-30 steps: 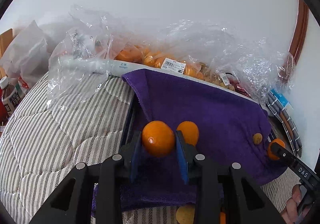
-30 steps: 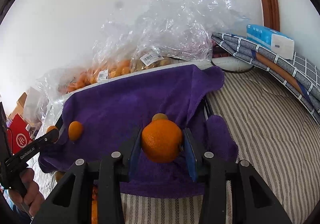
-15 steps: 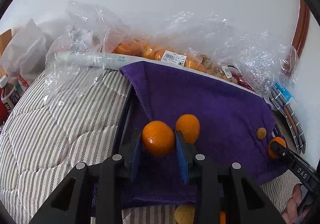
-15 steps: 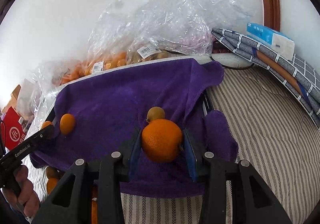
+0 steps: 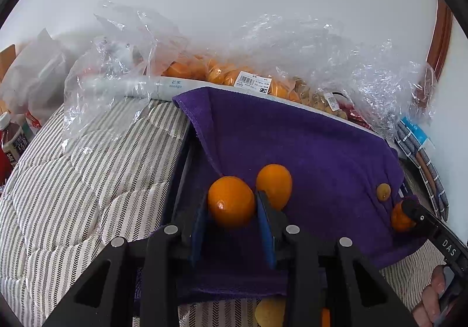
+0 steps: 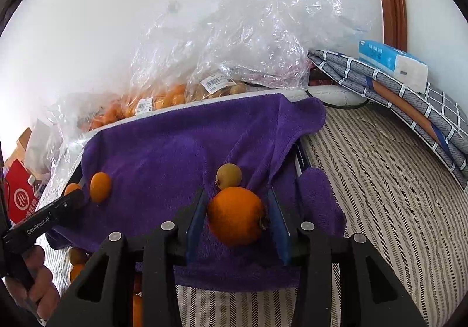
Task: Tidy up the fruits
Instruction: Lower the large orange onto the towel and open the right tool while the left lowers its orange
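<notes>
bedding (image 6: 389, 186): striped quilt under everything; soft and uneven, so round fruit set on it would likely roll.
purple towel (image 5: 292, 145): draped over a raised, sloping surface; serves as the sorting area, with loose fruit resting on its lower part.
plastic bags (image 6: 163, 96): crinkled clear bags behind the towel, holding more orange fruit with price labels.
right gripper (image 6: 238, 220): jaws parted around a large orange (image 6: 235, 216); a gap shows beside each blue pad, so the fruit seems released and resting on the towel.
left gripper (image 5: 231, 204): blue pads pressed against both sides of a small orange (image 5: 231, 201); clenched on it, low over the towel's left part.
resting orange (image 5: 275, 185): smooth, oval, just behind and right of the left gripper's fruit, nearly touching it.
brownish fruit (image 6: 229, 175): small, dull yellow-brown, just behind the large orange.
risk, rolling: the towel slopes toward the grippers; a freed orange could roll off the near edge, where other fruit already lies.
risk, collision: opening the left jaws could nudge the resting orange beside them.
</notes>
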`<state>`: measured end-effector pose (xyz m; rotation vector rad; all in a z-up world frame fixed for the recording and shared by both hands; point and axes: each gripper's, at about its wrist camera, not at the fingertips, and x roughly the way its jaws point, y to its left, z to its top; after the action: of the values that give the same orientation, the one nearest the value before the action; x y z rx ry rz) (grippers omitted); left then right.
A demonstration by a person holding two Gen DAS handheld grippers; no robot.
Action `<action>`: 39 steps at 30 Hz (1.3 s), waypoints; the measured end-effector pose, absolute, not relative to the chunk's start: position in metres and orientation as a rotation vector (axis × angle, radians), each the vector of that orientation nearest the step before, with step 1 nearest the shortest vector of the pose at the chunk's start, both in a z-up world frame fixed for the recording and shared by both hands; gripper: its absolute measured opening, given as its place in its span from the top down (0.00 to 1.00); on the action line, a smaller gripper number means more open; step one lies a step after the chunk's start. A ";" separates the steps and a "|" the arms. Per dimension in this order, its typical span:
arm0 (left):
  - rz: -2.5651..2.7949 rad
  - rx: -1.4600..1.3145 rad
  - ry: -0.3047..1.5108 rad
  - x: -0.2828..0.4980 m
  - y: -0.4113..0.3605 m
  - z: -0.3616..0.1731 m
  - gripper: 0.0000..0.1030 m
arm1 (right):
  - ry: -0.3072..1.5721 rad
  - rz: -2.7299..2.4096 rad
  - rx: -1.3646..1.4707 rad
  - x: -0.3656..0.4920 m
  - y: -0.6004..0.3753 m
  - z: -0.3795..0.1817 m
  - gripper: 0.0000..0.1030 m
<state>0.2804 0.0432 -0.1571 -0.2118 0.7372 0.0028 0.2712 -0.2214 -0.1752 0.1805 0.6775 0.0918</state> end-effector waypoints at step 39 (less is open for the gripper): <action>0.010 -0.274 0.627 0.235 0.060 -0.143 0.66 | 0.600 0.118 0.061 0.215 -0.188 -0.143 0.57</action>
<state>0.2353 0.0604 -0.1426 -0.2738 0.6267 0.0095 0.2155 -0.1882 -0.1433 0.0609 0.6004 0.1183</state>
